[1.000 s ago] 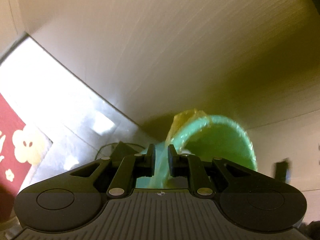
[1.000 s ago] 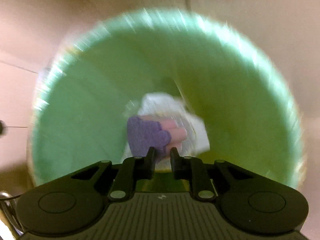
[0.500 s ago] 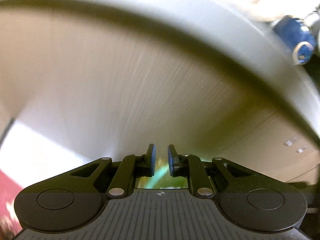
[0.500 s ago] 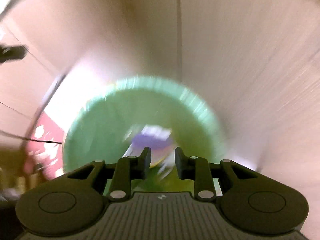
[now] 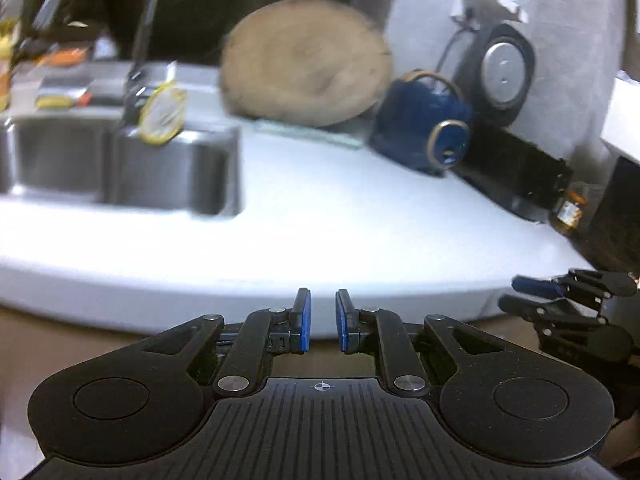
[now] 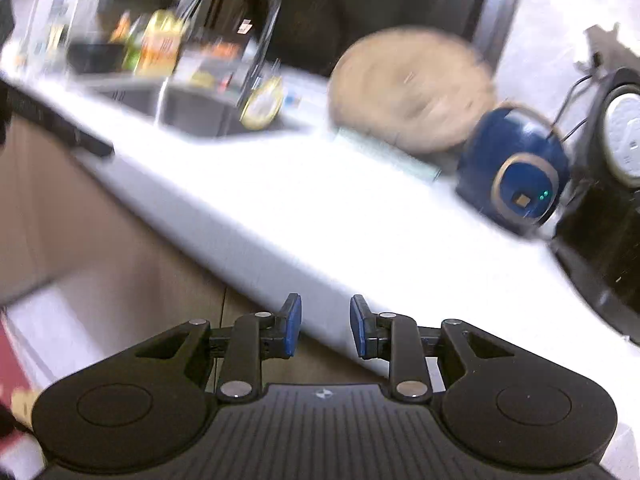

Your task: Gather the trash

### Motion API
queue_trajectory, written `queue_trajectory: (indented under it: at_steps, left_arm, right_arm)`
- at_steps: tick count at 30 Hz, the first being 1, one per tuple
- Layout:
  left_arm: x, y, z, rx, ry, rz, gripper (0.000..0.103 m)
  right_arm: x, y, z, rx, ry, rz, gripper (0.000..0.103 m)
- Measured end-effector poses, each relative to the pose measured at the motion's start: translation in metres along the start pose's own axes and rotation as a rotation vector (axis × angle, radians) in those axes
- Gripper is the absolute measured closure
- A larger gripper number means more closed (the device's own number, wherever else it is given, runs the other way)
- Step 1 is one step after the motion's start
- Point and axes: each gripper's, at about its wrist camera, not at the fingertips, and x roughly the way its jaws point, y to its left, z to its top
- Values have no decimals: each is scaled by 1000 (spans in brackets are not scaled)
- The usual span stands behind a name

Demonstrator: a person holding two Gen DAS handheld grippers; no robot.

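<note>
Both grippers are raised at the front edge of a white countertop (image 5: 360,216). In the left wrist view my left gripper (image 5: 322,322) has a narrow gap between its blue pads (image 5: 305,320) and nothing in it. My right gripper (image 6: 325,326) has its jaws opening, also with nothing between them; it shows again at the right edge of the left wrist view, right gripper (image 5: 524,295). The green bag and the trash in it are out of view. A yellow-rimmed clear item (image 5: 162,114) hangs by the faucet (image 5: 146,20).
A steel sink (image 5: 120,168) is set into the counter at the left. At the back stand a round wooden board (image 5: 308,64), a blue rounded appliance (image 5: 424,128) and black devices (image 5: 504,72). Brown cabinet fronts (image 6: 80,220) lie below the counter edge.
Both views have swung up from the green bag by the cabinet to the countertop. The left jaws no longer hold the bag's green edge. The right jaws have widened.
</note>
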Motion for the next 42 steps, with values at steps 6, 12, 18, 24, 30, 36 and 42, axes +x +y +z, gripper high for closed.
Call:
queue_trajectory:
  at_steps: [6, 12, 18, 24, 30, 36, 42]
  left_arm:
    - [31, -80, 36, 107, -50, -20, 87]
    - [32, -117, 28, 61, 57, -142, 89]
    - [27, -113, 16, 63, 0, -69, 89]
    - [35, -114, 16, 94, -7, 86, 90]
    - [30, -122, 10, 134, -8, 61, 89]
    - [31, -124, 6, 141, -2, 64, 89]
    - [28, -128, 3, 152, -8, 66, 89]
  right_arm:
    - [10, -31, 31, 224, 32, -70, 47]
    - [-7, -11, 41, 232, 140, -184, 38]
    - [-16, -16, 21, 366, 112, -147, 38]
    - [-8, -15, 27, 358, 74, -199, 37]
    - [-3, -6, 28, 378, 89, -151, 37]
    - [-6, -6, 21, 422, 78, -127, 37]
    - [-10, -9, 16, 438, 83, -127, 37]
